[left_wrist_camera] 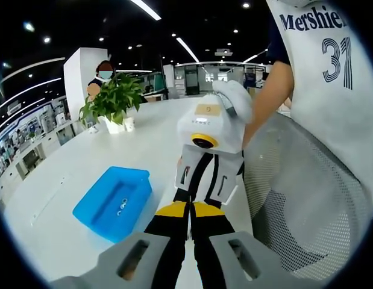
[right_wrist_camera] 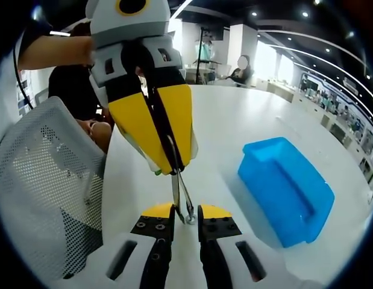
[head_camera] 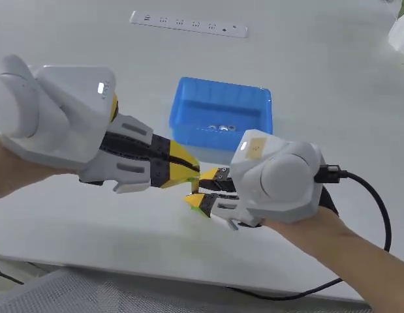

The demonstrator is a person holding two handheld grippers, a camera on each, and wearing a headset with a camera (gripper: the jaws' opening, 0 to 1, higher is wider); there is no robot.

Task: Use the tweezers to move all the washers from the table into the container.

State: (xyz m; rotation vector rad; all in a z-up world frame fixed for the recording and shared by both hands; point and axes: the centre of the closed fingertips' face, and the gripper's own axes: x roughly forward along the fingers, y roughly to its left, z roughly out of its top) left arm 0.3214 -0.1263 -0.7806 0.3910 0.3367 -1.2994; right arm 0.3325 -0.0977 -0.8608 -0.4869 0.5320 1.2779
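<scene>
On the white bench (head_camera: pixel 319 65), a blue container (head_camera: pixel 215 107) is seen just beyond the two hand-held grippers, which are pointed at each other. The left hand-held gripper (right_wrist_camera: pixel 168 167) is clamped on the tweezers (right_wrist_camera: pixel 175 191). The right hand-held gripper (right_wrist_camera: pixel 186 212) is set around their tips, though whether it presses them cannot be told. Should the tips be squeezed unevenly, the tweezers could be twisted and a washer dropped. Small shiny washers (head_camera: pixel 221 128) are seen lying inside the container.

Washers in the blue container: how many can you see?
3 washers, as far as the blur allows: clustered on the floor of the blue container, toward its near wall. Others may be hidden.
</scene>
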